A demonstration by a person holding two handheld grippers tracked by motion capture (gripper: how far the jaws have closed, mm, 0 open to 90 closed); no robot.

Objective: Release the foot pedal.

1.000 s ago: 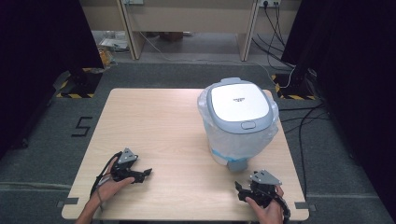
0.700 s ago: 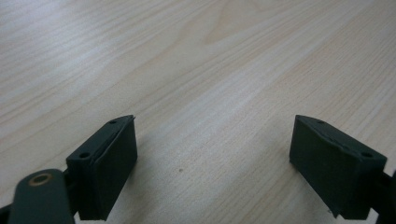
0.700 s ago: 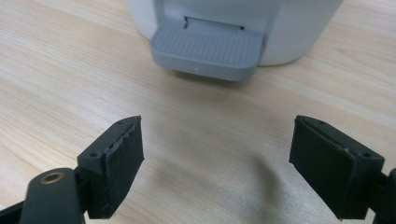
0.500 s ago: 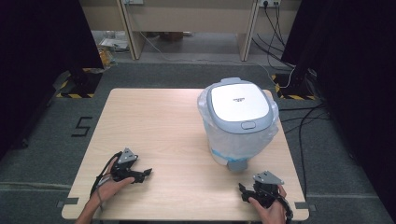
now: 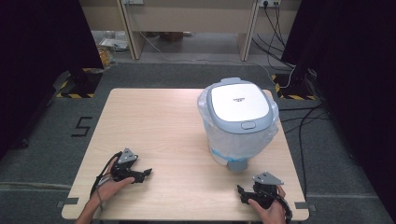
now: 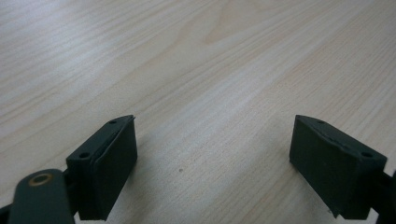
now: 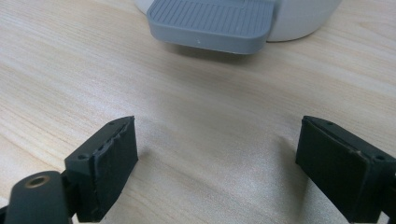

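While both grippers rest low on the table [image 5: 154, 121], the pedal bin [image 5: 239, 122] stands well ahead of the fingers, on the far right part of the tabletop, lid shut and a clear bag liner [image 5: 268, 135] spilling over its rim. Its grey foot pedal [image 7: 210, 23] juts toward the right gripper [image 7: 215, 172], a short way beyond that gripper's fingertips and a little to their left. The right gripper's jaws stand wide apart with only bare wood between them; the left gripper [image 6: 212, 165] is spread just as wide, empty, and well off to the bin's side.

Judging from this, a push on the pedal with spread fingers could slip off its ribbed top, or shove the light bin backward instead of lifting the lid; the loose liner could also snag a fingertip if the approach runs high.

From above, the high view gives the whole bin, its lid and both hands. Up close, the right gripper view adds the pedal's ribs and the gap under it, while the left gripper view offers wood grain between its fingers [image 6: 105, 163].
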